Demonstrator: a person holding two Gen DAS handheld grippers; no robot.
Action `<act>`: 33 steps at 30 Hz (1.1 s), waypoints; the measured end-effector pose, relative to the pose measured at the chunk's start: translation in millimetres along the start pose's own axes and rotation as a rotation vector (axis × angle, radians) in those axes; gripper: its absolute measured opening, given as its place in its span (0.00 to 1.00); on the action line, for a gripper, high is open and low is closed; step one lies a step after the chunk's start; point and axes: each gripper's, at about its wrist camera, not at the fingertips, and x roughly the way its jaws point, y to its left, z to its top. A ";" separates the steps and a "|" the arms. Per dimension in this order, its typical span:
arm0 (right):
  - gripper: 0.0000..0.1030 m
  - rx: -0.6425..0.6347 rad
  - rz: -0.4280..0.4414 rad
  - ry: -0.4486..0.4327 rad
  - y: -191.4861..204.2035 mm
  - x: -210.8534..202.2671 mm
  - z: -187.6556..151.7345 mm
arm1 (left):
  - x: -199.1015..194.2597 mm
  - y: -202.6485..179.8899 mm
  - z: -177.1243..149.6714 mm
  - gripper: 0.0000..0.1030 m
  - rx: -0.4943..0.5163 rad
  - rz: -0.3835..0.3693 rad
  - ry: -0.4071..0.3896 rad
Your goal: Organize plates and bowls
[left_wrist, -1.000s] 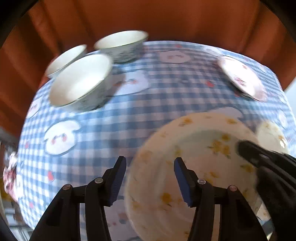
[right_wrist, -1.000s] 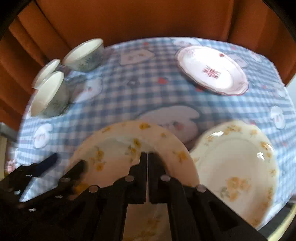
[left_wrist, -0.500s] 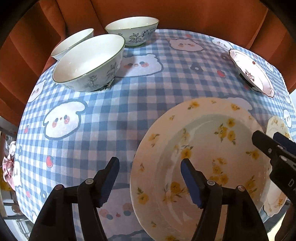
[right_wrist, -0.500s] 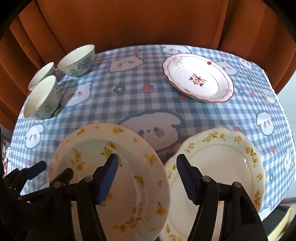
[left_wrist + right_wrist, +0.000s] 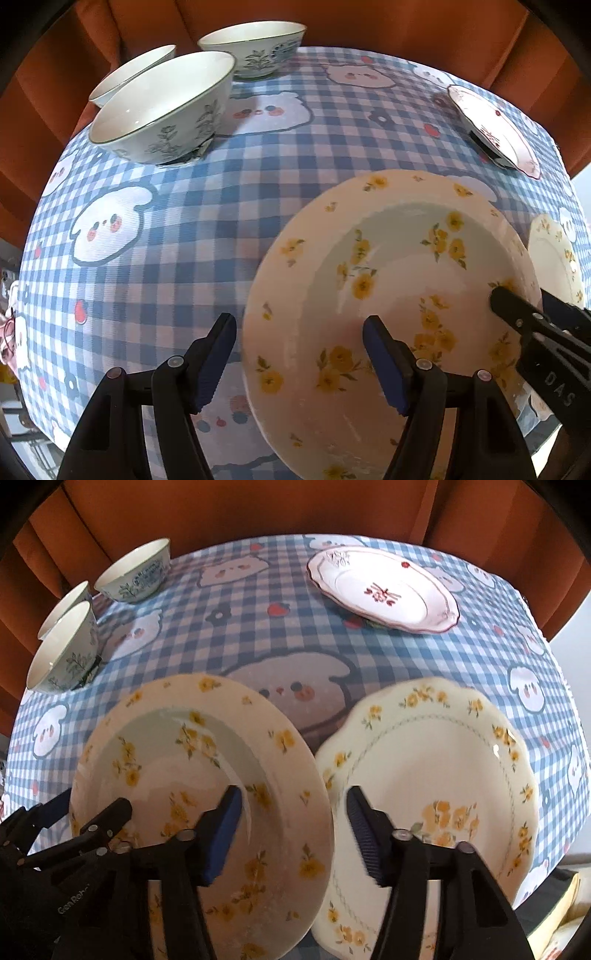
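So far, very little of the sorting can be called finished. On the checked tabletop (image 5: 280, 642) three plates are seen lying apart. A deep plate with yellow flowers (image 5: 192, 775) is at about 7 o'clock in the right wrist view. Its right rim is lying over the left rim of a scalloped plate with yellow flowers (image 5: 443, 775) at 5 o'clock, so a first overlap seems to be started, but no neat pile is made. A pink plate with a red motif (image 5: 384, 587) is well apart, at 1 o'clock.

Three patterned bowls (image 5: 159, 107) are grouped at 10 to 11 o'clock in the left wrist view, standing close together but each one separate, none set inside another.

The left tongs (image 5: 299, 350) are spread and have just been opening. The left rim of the deep plate is between the pads, but no pad is seen to press on it. The right tongs (image 5: 293, 830) are also apart, although their jaws have just been closing. They are placed astride the right rim of the deep plate, not yet pinching it.

It is judged that the plates must still be stacked and the bowls nested, so most of the work is left.
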 end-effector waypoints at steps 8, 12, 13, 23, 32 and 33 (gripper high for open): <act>0.48 -0.026 -0.050 -0.002 9.5 -3.2 -5.1 | 1.5 -7.7 -2.4 0.72 0.008 -0.014 0.002; 0.49 -0.010 -0.058 0.012 10.7 -3.7 -6.8 | -1.0 -6.4 -5.6 0.71 0.004 -0.014 0.017; 0.49 -0.003 -0.057 0.017 10.1 -3.9 -6.8 | -1.5 -6.3 -6.4 0.71 0.006 -0.015 0.018; 0.49 -0.011 -0.066 0.032 15.3 -13.7 -8.3 | -23.9 -1.2 -6.7 0.71 -0.015 -0.026 -0.009; 0.49 -0.013 -0.047 0.012 1.6 -35.0 -3.8 | -45.7 -14.9 -2.6 0.71 -0.031 -0.024 -0.050; 0.49 -0.015 -0.043 0.010 -2.3 -37.3 -2.9 | -48.7 -18.9 -3.0 0.71 -0.033 -0.025 -0.056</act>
